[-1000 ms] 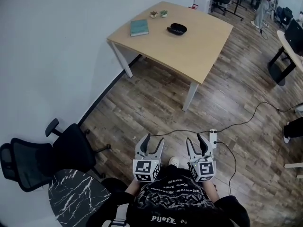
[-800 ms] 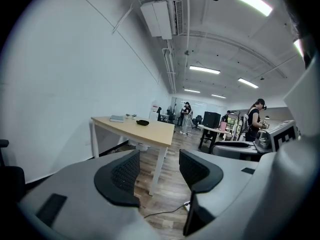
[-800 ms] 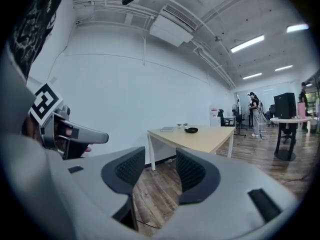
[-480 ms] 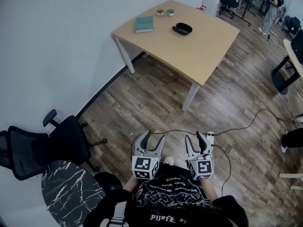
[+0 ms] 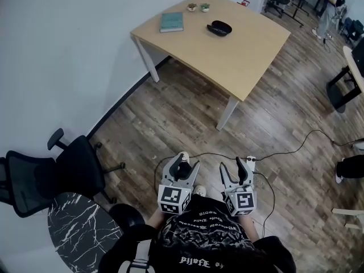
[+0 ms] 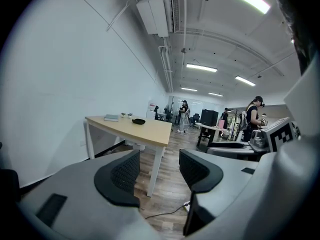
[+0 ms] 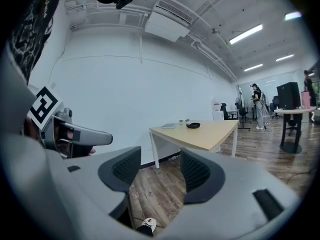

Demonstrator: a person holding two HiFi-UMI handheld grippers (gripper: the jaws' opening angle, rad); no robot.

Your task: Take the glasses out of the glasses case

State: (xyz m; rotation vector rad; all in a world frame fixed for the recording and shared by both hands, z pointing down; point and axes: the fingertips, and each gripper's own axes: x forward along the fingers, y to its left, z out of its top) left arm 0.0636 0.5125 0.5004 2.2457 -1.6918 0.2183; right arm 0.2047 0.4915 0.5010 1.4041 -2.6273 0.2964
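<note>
L tongs [image 5: 183,169] are apart, nothing in them. R tongs [image 5: 234,172] have just been opening, also empty. The glasses case [image 5: 219,28] sits on the table [image 5: 250,56], nearer its far corner, well apart from both. Risk: on the way over, feet may catch the power strip [image 5: 250,161] & its cord. A rough grab could push the case off the edge.

- Light wooden surface [image 5: 244,50] on white legs, standing against the white wall [image 5: 62,56].
- Teal book [image 5: 171,21], flat near the surface's far corner.
- Two small potted plants [image 5: 192,7] [image 5: 205,7], side by side just beyond the book.
- Black mesh office chair [image 5: 79,172] on castors, by the wall.
- Round black marble-patterned top [image 5: 79,235], just beside the chair.
- White power strip [image 5: 250,160] with a black cable [image 5: 307,138], on the dark wood-plank floor [image 5: 170,124].
- White ceiling air-conditioning unit [image 6: 159,15].
</note>
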